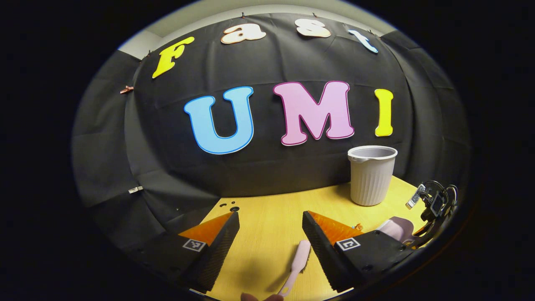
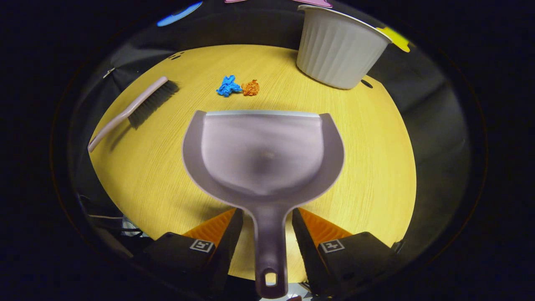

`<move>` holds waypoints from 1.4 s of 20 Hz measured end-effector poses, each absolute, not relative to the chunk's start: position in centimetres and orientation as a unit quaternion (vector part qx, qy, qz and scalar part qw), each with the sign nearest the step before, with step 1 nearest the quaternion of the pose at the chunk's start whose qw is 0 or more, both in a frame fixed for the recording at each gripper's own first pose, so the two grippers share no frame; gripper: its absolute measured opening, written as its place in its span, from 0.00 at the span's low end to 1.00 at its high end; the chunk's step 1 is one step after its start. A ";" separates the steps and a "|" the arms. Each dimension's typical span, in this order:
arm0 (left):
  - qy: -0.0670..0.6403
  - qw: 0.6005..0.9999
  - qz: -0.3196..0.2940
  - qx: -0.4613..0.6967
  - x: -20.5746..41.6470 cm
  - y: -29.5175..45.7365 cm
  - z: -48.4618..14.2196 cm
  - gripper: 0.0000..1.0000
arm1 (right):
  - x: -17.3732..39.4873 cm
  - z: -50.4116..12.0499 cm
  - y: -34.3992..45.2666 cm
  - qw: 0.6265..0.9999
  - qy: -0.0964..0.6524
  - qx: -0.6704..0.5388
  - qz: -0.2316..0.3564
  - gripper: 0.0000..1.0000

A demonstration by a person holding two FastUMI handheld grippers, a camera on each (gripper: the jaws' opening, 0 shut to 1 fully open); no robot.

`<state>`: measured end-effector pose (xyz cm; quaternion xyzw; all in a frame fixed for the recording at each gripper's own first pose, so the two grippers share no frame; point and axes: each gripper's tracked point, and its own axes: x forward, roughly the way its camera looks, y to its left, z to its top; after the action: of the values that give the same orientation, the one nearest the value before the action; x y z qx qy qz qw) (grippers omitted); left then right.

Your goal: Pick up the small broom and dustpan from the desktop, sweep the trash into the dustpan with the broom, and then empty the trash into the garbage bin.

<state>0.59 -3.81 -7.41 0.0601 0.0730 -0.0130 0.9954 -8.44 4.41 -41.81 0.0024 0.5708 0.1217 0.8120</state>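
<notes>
A grey dustpan (image 2: 263,154) lies on the yellow desktop (image 2: 376,167), its mouth toward a blue paper crumple (image 2: 228,86) and an orange one (image 2: 250,88). My right gripper (image 2: 267,213) is shut on the dustpan's handle. The small broom (image 2: 140,104) lies to the left, bristles away from me. In the left gripper view its pale handle (image 1: 299,259) lies on the desk between the fingers of my left gripper (image 1: 271,228), which is open and touches nothing. The right gripper (image 1: 434,205) and part of the dustpan (image 1: 397,228) appear at the far right there.
A white ribbed garbage bin (image 2: 338,50) (image 1: 372,175) stands upright at the back right of the desk, behind the trash. The black cloth wall runs close along the desk's far edge. Cables hang off the desk's near left edge (image 2: 104,217).
</notes>
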 end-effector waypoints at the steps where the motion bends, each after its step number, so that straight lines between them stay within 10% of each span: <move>1: 0.075 0.995 -0.010 0.061 0.6 -3.7 -7.6 0.97 | -8.2 -41.9 4.4 0.811 0.572 0.006 0.119 0.72; 7: 0.093 0.994 -0.009 0.060 1.2 -3.6 -9.0 0.97 | -8.1 -42.4 4.8 0.804 0.581 0.002 0.124 0.39; 28: 0.473 0.864 -0.147 0.085 -0.5 -8.1 -33.0 0.88 | -9.9 -36.5 0.2 0.834 0.532 -0.001 0.148 0.37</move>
<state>-0.45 -8.07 -33.01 0.0849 0.4734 -0.1467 0.8644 -9.89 0.20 -36.47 -0.0012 0.5319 0.1477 0.8339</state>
